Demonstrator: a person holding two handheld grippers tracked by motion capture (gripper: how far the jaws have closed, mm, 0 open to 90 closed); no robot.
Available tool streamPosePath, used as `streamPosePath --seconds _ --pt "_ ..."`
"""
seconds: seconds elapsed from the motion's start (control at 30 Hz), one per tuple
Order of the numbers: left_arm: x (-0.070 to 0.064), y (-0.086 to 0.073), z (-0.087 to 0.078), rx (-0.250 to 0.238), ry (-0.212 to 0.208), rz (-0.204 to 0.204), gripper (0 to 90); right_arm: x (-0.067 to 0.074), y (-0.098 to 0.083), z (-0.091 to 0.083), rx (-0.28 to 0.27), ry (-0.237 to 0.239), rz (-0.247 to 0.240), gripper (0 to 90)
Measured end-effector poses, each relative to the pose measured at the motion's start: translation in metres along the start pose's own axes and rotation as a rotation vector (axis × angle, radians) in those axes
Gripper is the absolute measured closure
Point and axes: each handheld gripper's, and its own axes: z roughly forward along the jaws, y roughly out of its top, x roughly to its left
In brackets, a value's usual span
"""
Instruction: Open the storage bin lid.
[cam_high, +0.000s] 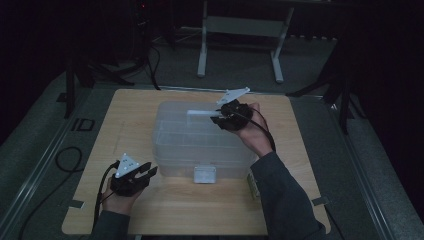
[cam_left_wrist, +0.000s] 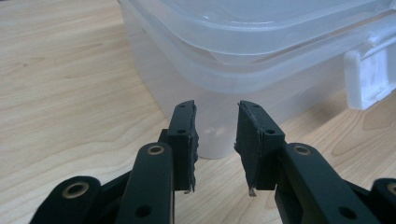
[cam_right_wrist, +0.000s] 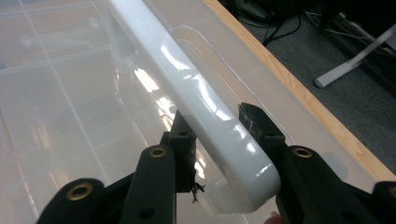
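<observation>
Right gripper: black two-jaw right gripper (cam_right_wrist: 217, 140) pinches the white glossy plastic carry handle (cam_right_wrist: 196, 102) near its end, one pad on each long side; the handle is raised above the lid.
Left gripper: black two-jaw left gripper (cam_left_wrist: 215, 140) is spread with nothing between the pads, resting low on the table and pointed at the box's near left corner, just short of touching it.
Box: clear, rectangular plastic storage box (cam_high: 200, 137) with a matching clear lid stands in the middle of the light wooden table (cam_high: 150, 205); divider lines show through the lid, so it probably has compartments, though the dim high view leaves its contents unreadable.
Handling: thin-walled plastic, likely light and a little flexible, smooth and slippery under the pads; the handle is stiff and rounded, so a grip close to its end could slide off.
Where to hold: middle of the handle for a lift, or the rim under the lid at a corner to steady it.
Latch: white plastic clasp (cam_high: 204, 174) sits on the box's near wall, facing the table's near edge; it looks shut, and would hold the lid down.
Around: black cables trail off the left edge of the table onto grey carpet (cam_high: 45, 150); a white metal stand (cam_high: 240, 45) is on the floor beyond the far edge, well apart.
In the way: nothing on the tabletop crowds the box; the person's dark sleeve (cam_high: 285, 200) crosses the near right corner.
</observation>
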Motion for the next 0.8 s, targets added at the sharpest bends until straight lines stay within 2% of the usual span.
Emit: streamPosePath --seconds 0.17,0.4,0.63,0.8 --pt "0.0 0.004 -0.003 -0.02 -0.007 0.0 69.9 -0.005 0.003 0.0 0.001 0.019 0.009 67.8" --pt "0.002 0.01 -0.005 -0.033 0.019 -0.007 77.7 -0.009 0.005 0.0 0.003 0.037 0.017 68.0" --pt "-0.002 0.021 -0.004 -0.03 0.025 0.03 89.4 -0.012 0.008 -0.001 0.012 0.045 0.026 67.9" --pt "-0.005 0.028 -0.001 -0.027 0.029 0.046 89.9 -0.013 0.008 -0.001 0.014 0.054 0.028 68.0"
